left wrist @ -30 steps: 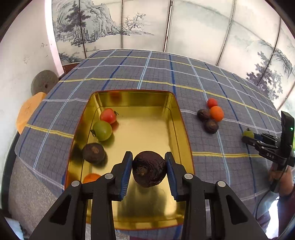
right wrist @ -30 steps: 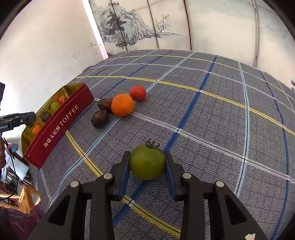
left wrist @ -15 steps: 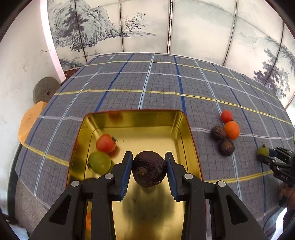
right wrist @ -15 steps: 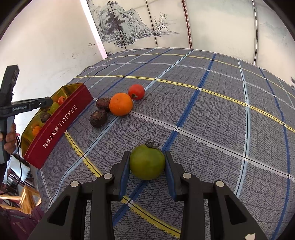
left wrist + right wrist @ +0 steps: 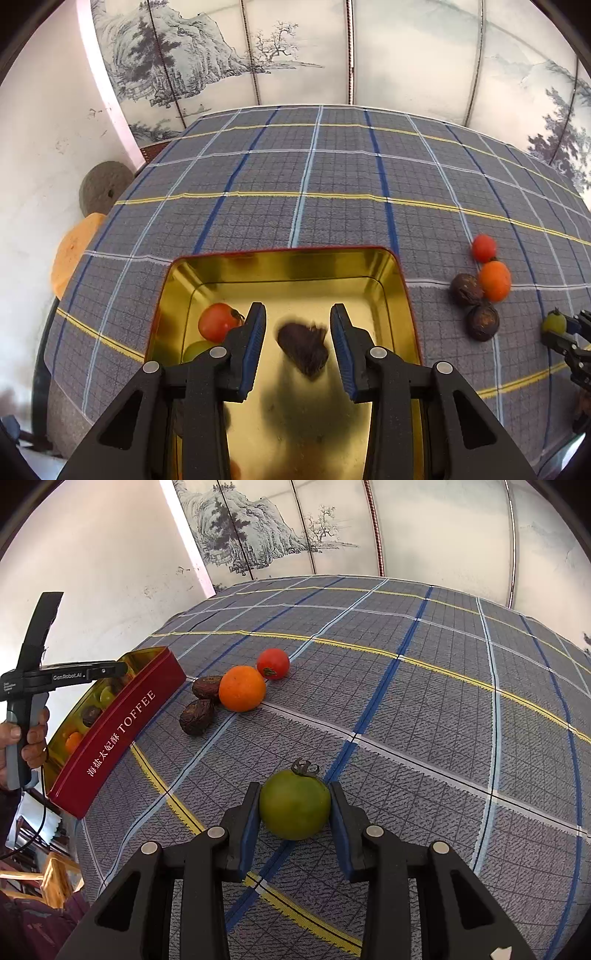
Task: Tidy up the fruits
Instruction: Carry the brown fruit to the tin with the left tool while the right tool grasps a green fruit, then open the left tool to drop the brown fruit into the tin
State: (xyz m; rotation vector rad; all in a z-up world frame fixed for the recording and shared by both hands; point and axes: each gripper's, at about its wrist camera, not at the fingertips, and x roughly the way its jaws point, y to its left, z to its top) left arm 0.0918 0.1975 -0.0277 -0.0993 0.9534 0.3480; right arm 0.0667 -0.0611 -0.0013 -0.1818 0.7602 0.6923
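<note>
My left gripper (image 5: 297,332) hovers over the gold-lined red toffee tin (image 5: 288,258). A dark wrinkled fruit (image 5: 304,349) shows blurred between its blue pads, with a gap on each side and touching neither. A red tomato (image 5: 216,321) and a green one (image 5: 197,349) lie in the tin's left part. My right gripper (image 5: 294,812) is shut on a green tomato (image 5: 294,805) low over the plaid cloth. Beyond it on the cloth lie an orange (image 5: 242,688), a red tomato (image 5: 273,663) and two dark fruits (image 5: 197,717). The tin (image 5: 122,720) stands to their left.
A person's hand (image 5: 33,738) holds the left gripper's handle beside the tin. A grey stone disc (image 5: 103,188) and an orange round thing (image 5: 72,254) sit off the table's left edge. A painted screen (image 5: 258,55) stands behind the table. Wooden furniture (image 5: 55,878) is below left.
The left gripper has moved toward the tin's far end, and the dark fruit has slipped free of its pads and looks smaller and blurred. The right gripper has kept still with the green tomato.
</note>
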